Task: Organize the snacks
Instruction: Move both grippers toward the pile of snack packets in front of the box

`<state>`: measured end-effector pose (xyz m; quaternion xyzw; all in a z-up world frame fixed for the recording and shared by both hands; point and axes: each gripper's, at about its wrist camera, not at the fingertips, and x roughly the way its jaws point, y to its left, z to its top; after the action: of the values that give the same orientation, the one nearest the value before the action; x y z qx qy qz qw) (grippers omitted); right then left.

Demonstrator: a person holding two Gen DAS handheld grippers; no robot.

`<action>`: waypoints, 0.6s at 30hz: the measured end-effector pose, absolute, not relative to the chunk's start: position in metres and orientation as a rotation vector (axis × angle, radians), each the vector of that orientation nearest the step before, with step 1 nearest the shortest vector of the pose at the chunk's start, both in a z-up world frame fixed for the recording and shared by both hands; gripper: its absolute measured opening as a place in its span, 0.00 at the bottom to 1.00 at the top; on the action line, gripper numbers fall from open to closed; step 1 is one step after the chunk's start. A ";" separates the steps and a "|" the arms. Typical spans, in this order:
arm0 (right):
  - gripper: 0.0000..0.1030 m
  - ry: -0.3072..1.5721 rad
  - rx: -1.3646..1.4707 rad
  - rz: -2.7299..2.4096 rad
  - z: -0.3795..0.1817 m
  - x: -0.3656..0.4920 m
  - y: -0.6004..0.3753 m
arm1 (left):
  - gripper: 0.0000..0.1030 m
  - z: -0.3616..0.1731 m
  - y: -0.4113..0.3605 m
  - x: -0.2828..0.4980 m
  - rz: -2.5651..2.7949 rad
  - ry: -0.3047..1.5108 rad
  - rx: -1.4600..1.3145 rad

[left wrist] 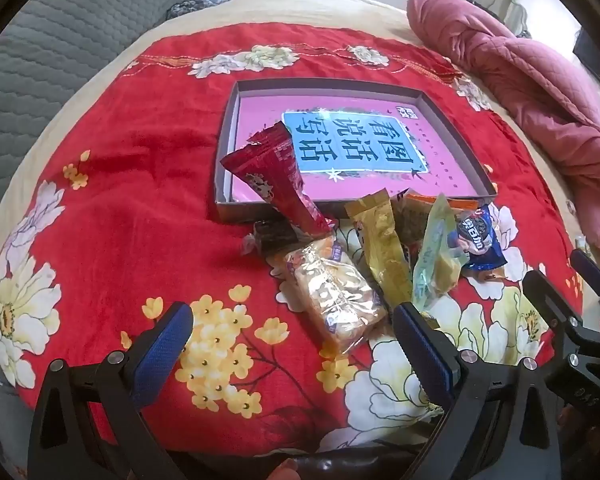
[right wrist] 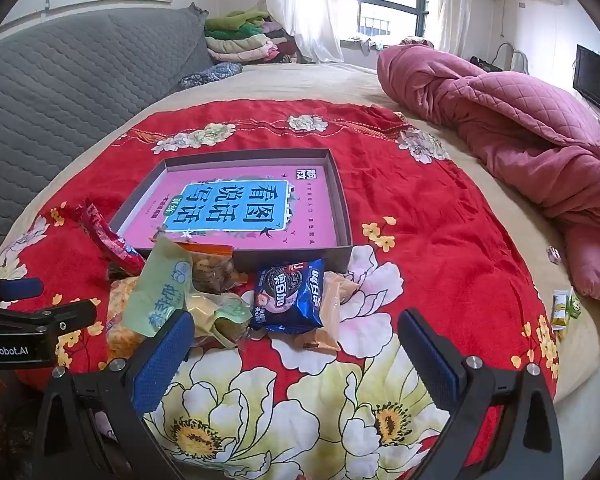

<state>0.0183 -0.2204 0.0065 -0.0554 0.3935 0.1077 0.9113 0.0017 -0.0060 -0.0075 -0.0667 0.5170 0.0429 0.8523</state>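
Observation:
A pile of snack packets lies on the red floral blanket in front of a shallow grey box [left wrist: 224, 152] [right wrist: 342, 200] with a pink printed bottom. The pile holds a red packet [left wrist: 278, 178] [right wrist: 108, 238] leaning on the box's near wall, a clear cracker pack [left wrist: 336, 296], a gold packet [left wrist: 382, 248], a pale green packet [left wrist: 434, 256] [right wrist: 160, 288] and a blue cookie packet [left wrist: 480, 242] [right wrist: 290, 296]. My left gripper [left wrist: 294, 352] is open just short of the cracker pack. My right gripper [right wrist: 296, 356] is open just short of the blue packet. Both are empty.
A rolled pink quilt [right wrist: 520, 128] lies along the bed's right side. A small green-yellow packet [right wrist: 562, 308] lies at the blanket's right edge. A grey quilted headboard [right wrist: 80, 80] stands at left. Folded clothes [right wrist: 244, 40] are stacked at the back.

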 end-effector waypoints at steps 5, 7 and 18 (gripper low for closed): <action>0.99 0.810 -0.115 0.232 0.006 0.019 -0.221 | 0.97 -0.009 -0.004 0.002 0.084 1.090 -0.156; 0.99 0.809 -0.113 0.238 0.006 0.019 -0.222 | 0.97 -0.009 -0.002 0.002 0.083 1.092 -0.165; 0.99 0.794 -0.109 0.273 0.009 0.018 -0.213 | 0.97 -0.009 0.006 0.005 0.088 1.092 -0.200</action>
<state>0.0178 -0.2134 0.0095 -0.0531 0.3851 0.1327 0.9118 0.0053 0.0059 -0.0088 -0.0948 0.5181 0.0416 0.8490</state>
